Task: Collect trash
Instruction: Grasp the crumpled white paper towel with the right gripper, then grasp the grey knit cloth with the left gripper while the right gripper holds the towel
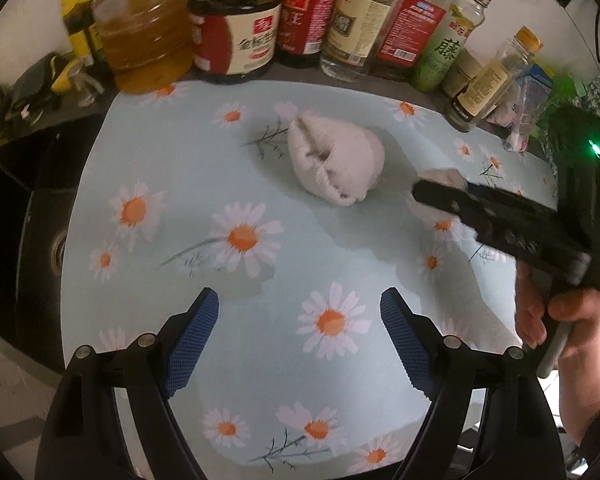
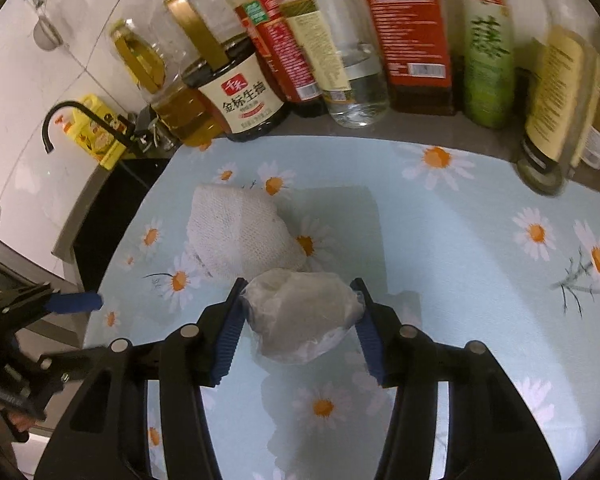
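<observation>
The right gripper's (image 2: 300, 300) jaws are closed on a crumpled wad (image 2: 304, 320) of greyish-white paper or film, one blue pad pressed to each side of it, with the wad just over the daisy-print mat (image 2: 460, 272) that covers the counter. The left gripper's (image 1: 300, 308) jaws stand wide apart with nothing between them, hovering over bare mat near its front edge.

A second piece of trash, a balled white towel (image 2: 240, 232) with a waffle texture, lies on the mat just behind the held wad, toward the mat's back edge and left of its middle. From the left wrist view the towel (image 1: 336, 160) sits well ahead of the open jaws, and the right gripper (image 1: 420, 194) reaches in from the right side, a hand (image 1: 556, 316) around its handle.

Along the counter's back edge, behind the mat, stands a row of bottles: an oil jug (image 1: 148, 48), a dark soy sauce jar (image 1: 236, 36), red-labelled bottles (image 1: 312, 8), a clear bottle (image 1: 356, 36) and a green bottle (image 1: 444, 56). At the counter's left end are a dark sink (image 1: 40, 220) and a black tap (image 2: 76, 116).
</observation>
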